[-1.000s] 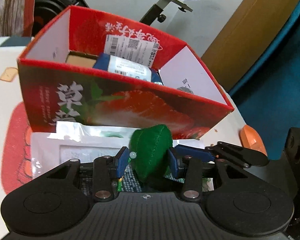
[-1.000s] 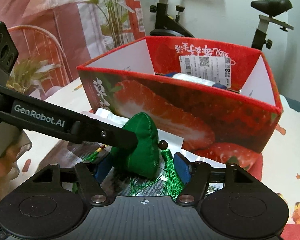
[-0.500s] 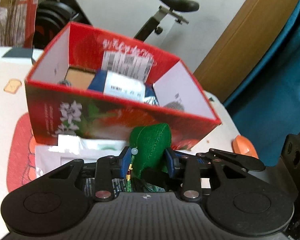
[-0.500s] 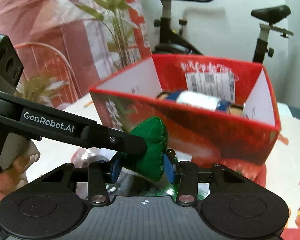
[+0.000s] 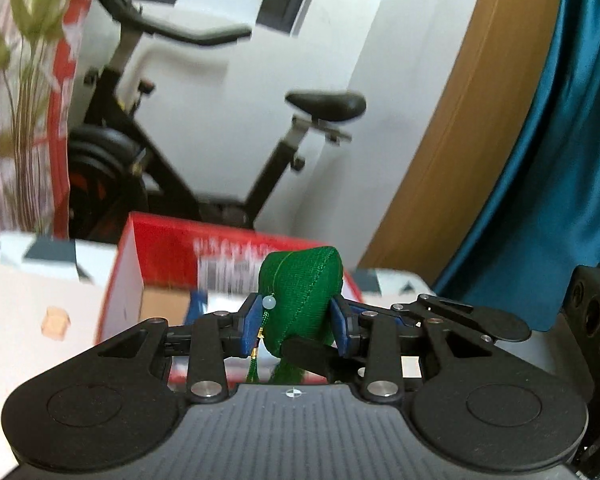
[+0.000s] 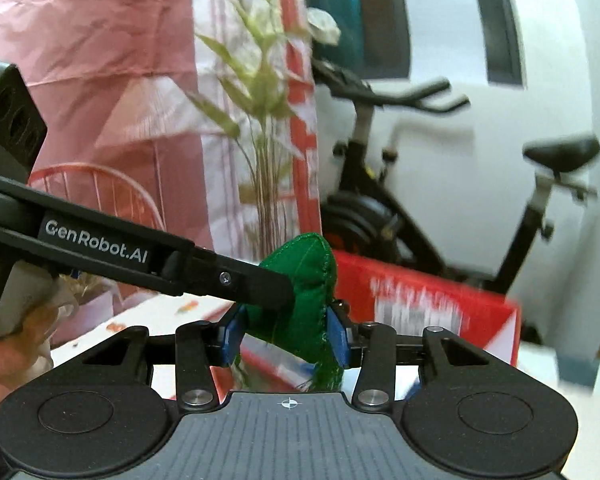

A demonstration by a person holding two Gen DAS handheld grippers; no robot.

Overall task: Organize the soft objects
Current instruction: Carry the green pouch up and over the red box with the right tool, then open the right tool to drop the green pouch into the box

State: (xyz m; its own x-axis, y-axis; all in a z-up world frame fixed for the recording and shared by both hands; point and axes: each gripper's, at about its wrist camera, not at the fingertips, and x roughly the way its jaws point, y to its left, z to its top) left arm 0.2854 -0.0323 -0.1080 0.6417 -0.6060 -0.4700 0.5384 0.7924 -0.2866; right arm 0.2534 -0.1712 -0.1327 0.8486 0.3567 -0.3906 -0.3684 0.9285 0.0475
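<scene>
The left gripper [image 5: 296, 322] is held level, looking forward, and its blue pads [image 5: 251, 322] clamp the green pouch [image 5: 300, 300] from both sides; the right gripper [image 6: 286, 334] meets it from the right and also squeezes the same pouch [image 6: 308, 280]. The pouch stands upright between the pads, its long axis vertical, rounded top upward, tassel [image 5: 256, 368] hanging below. Beyond and lower is the red box [image 5: 172, 260], with an exercise bike [image 5: 260, 152] behind.

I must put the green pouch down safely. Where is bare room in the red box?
Free: the brown floor beside the left wall of the red box. Crowded: the middle, where a blue-white package lies behind the green pouch.
</scene>
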